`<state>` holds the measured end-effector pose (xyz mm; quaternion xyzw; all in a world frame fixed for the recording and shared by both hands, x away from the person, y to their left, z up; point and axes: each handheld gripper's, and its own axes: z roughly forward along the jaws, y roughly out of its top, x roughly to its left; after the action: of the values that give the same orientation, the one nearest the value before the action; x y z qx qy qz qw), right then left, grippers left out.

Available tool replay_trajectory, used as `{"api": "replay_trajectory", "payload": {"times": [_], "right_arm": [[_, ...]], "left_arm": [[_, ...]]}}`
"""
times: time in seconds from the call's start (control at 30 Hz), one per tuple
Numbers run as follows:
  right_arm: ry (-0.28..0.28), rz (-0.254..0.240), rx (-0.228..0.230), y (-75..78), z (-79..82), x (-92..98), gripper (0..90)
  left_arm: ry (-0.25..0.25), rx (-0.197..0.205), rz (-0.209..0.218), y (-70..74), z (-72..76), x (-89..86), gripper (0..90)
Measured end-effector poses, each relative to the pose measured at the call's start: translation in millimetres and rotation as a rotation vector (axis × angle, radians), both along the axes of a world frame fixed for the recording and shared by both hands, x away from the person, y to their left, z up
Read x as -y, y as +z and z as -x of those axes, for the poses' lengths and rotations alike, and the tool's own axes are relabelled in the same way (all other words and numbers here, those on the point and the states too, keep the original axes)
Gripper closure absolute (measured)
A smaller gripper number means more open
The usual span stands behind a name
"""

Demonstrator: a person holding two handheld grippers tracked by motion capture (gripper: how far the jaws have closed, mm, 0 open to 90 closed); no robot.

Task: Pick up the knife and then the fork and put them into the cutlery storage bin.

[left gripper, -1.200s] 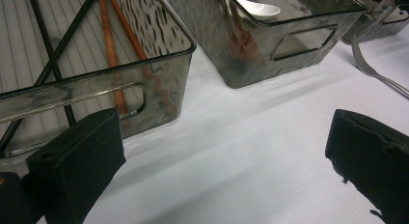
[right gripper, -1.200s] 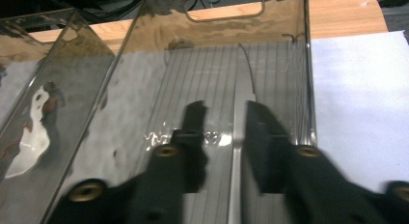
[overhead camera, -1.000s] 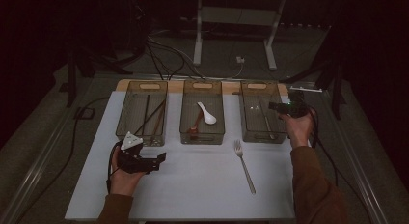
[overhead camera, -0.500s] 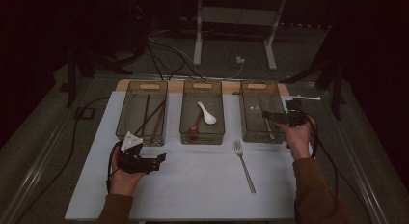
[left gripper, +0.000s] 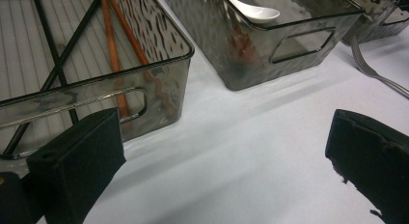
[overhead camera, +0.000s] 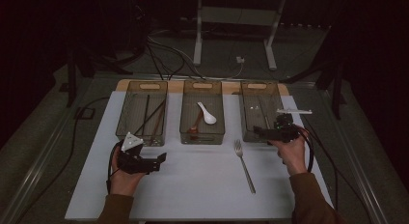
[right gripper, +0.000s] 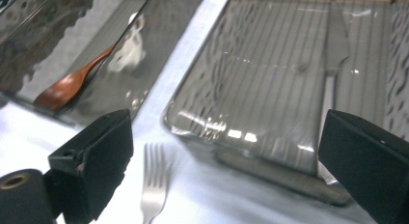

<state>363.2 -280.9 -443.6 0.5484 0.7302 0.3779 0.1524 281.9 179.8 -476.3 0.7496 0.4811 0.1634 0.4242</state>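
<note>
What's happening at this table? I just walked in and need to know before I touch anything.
A person is sorting cutlery into three clear bins with a handheld gripper in each hand. The right gripper sits by the near edge of the right bin, its jaws just opened and empty; a knife lies in that bin. A fork lies on the white mat, not yet picked up. The left gripper rests open in front of the left bin, which holds chopsticks. The middle bin holds a white spoon and a wooden spoon.
</note>
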Motion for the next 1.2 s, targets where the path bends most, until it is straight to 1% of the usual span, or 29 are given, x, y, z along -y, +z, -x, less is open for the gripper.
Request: {"api": "replay_trajectory", "payload": {"times": [0.1,0.23,0.3,0.33,0.37,0.43,0.47,0.57,0.7,0.87,1.03,1.1,1.2], "right_arm": [[0.026,0.007,0.001,-2.3,11.4,-7.4,6.9],[0.067,0.037,-0.031,-10.7,25.8,-18.4,8.4],[0.079,0.058,-0.045,-16.0,33.0,-24.3,11.1],[0.088,0.076,-0.053,-19.6,37.2,-28.4,12.6],[0.086,0.085,-0.058,-21.9,39.5,-30.6,13.4],[0.099,0.114,-0.074,-29.3,45.4,-36.6,15.2],[0.094,0.126,-0.080,-32.4,47.5,-38.7,15.7],[0.097,0.146,-0.097,-40.5,51.0,-43.3,18.1],[0.101,0.173,-0.114,-47.6,54.4,-48.9,22.8],[0.115,0.225,-0.143,-58.3,57.2,-57.5,26.5],[0.141,0.278,-0.166,-66.4,58.1,-64.5,33.4],[0.141,0.290,-0.161,-66.5,58.2,-64.9,35.7],[0.141,0.295,-0.165,-64.8,58.8,-63.6,44.0]], "left_arm": [[-0.001,-0.001,-0.001,0.0,0.0,0.7,1.1],[-0.002,-0.003,-0.002,-0.4,-0.3,0.8,1.1],[-0.004,-0.002,-0.004,-0.5,-0.3,1.3,1.1],[-0.005,-0.002,-0.004,-0.4,-0.3,1.5,1.1],[-0.006,-0.001,-0.002,-0.3,-0.3,1.7,1.1],[-0.006,-0.001,-0.001,-0.2,-0.4,1.9,1.1],[-0.006,-0.001,-0.001,-0.2,-0.4,1.9,1.1],[-0.006,-0.002,-0.002,-0.2,-0.4,2.4,1.1],[-0.006,-0.001,-0.003,0.1,-0.4,2.5,1.1],[-0.006,-0.001,-0.003,0.4,-0.3,2.4,1.1],[-0.006,-0.001,-0.003,0.3,-0.3,2.3,1.1],[-0.007,-0.001,-0.004,0.4,-0.4,2.3,1.1],[-0.006,-0.002,-0.003,0.4,-0.4,2.3,1.1]]}}
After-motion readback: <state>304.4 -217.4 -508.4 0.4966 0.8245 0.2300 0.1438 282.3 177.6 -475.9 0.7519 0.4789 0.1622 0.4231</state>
